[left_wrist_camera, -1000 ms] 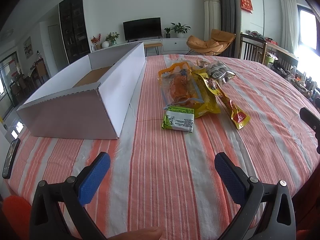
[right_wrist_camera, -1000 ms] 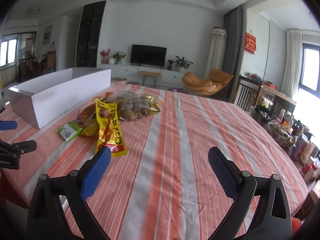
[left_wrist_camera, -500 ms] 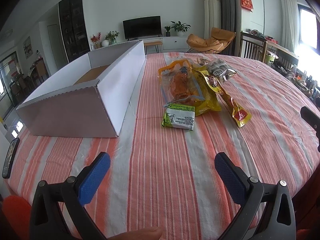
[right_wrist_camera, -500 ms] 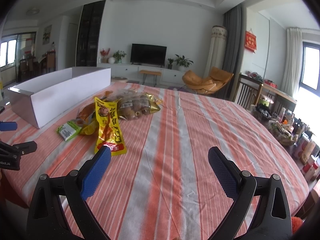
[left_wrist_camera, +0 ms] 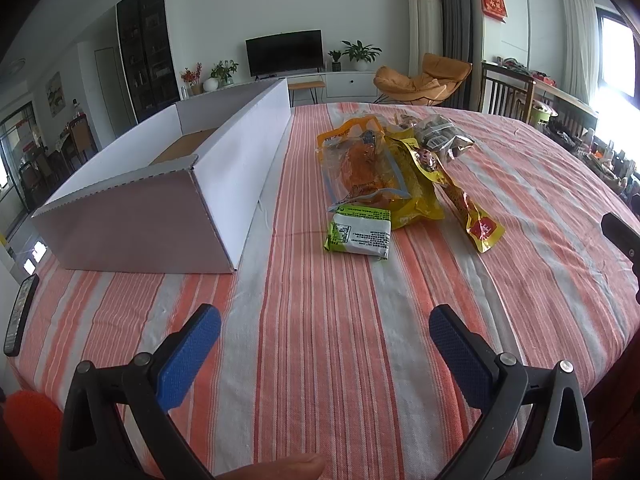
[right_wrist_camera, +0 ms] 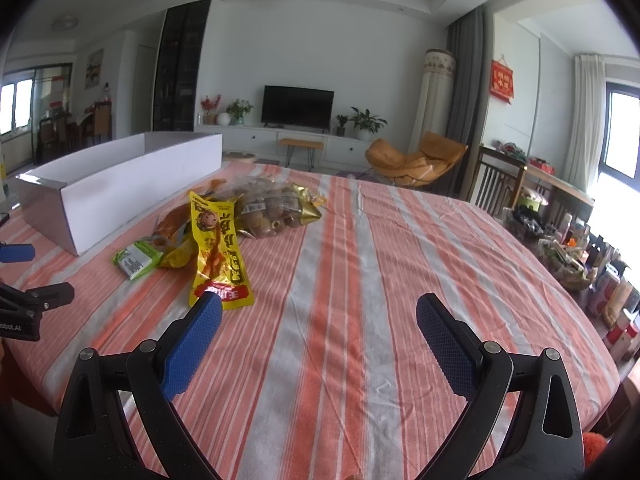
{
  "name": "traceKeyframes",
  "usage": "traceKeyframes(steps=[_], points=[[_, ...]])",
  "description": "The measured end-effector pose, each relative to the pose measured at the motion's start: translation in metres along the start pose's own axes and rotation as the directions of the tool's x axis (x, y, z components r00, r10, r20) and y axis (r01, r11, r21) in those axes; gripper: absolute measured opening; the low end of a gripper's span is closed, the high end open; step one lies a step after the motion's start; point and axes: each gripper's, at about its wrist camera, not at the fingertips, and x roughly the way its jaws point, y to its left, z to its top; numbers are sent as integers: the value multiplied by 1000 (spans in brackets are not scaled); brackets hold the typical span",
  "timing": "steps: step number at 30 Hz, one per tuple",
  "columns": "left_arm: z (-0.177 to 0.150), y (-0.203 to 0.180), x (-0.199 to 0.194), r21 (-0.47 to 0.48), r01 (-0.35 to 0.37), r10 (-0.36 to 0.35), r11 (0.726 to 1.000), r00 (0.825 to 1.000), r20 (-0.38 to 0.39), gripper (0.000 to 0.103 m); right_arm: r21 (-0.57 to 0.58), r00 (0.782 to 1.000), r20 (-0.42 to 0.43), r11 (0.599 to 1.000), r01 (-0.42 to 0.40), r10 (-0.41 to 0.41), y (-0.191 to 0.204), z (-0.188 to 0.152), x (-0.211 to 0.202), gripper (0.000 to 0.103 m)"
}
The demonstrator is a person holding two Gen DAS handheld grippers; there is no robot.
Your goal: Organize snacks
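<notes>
A pile of snack packs lies on the striped table: a small green-white pack point(left_wrist_camera: 359, 235) point(right_wrist_camera: 136, 258), a clear pack of orange snacks point(left_wrist_camera: 362, 164), a long yellow pack point(left_wrist_camera: 460, 196) point(right_wrist_camera: 218, 248) and a bag of brown nuts point(left_wrist_camera: 438, 136) point(right_wrist_camera: 272, 210). A long white open box point(left_wrist_camera: 168, 196) point(right_wrist_camera: 116, 184) stands left of the pile. My left gripper point(left_wrist_camera: 325, 334) is open and empty, short of the green pack. My right gripper point(right_wrist_camera: 319, 324) is open and empty, right of the yellow pack's near end.
A black phone point(left_wrist_camera: 21, 314) lies at the table's left edge. The right gripper's body point(left_wrist_camera: 622, 238) shows at the right edge of the left wrist view. A basket and bottles point(right_wrist_camera: 572, 268) crowd the table's far right side.
Both grippers have moved slightly forward toward the snack pile. Both stay open and empty.
</notes>
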Motion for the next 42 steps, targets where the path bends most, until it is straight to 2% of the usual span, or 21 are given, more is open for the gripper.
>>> traceKeyframes(steps=[18,42], points=[[-4,2,5,1,-2,2,1000,1000,-7,103,0,1000,-4,1000,-1,1,0,-1,1,99],[-9,4,21,5,-6,6,1000,997,-76,103,3,1000,-10,1000,-4,4,-1,-2,2,99]])
